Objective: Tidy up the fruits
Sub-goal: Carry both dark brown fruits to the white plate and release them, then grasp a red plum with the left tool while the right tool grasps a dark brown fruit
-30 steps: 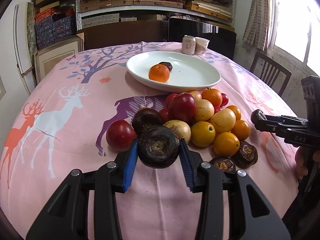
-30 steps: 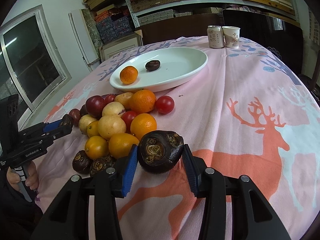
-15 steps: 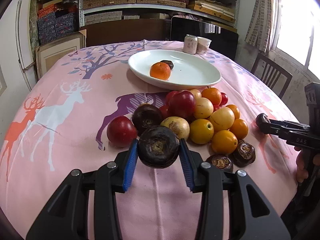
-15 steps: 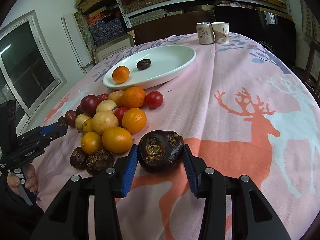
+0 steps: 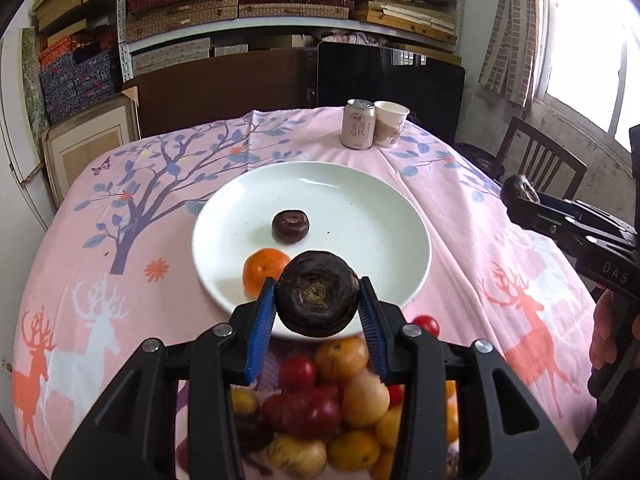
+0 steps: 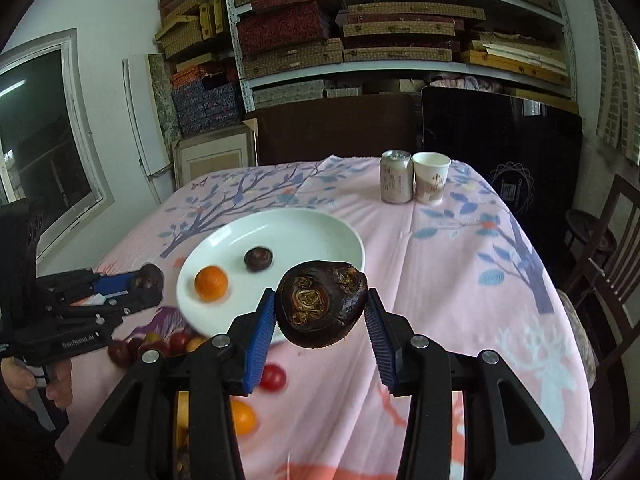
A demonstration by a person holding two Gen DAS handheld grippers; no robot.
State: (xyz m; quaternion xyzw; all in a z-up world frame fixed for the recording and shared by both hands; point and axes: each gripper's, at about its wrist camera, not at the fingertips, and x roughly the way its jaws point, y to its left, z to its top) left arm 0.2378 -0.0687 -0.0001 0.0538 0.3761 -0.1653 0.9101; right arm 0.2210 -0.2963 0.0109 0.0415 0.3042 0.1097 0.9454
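left tool [image 5: 317, 311] pinching dark round fruit [image 5: 318, 294] | right tool [image 6: 321, 314] pinching dark wrinkled fruit [image 6: 322, 304]

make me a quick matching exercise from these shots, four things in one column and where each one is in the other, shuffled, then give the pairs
Things:
1. orange
2. drink can
3. paper cup
4. dark round fruit

Places:
a. clamped between the blue pads of the left gripper
b. on the white plate, near its front-left rim
c. at the far edge of the pink tablecloth, left one of the standing pair
d. at the far edge of the tablecloth, right one of the standing pair

Pairs: 1-b, 2-c, 3-d, 4-a
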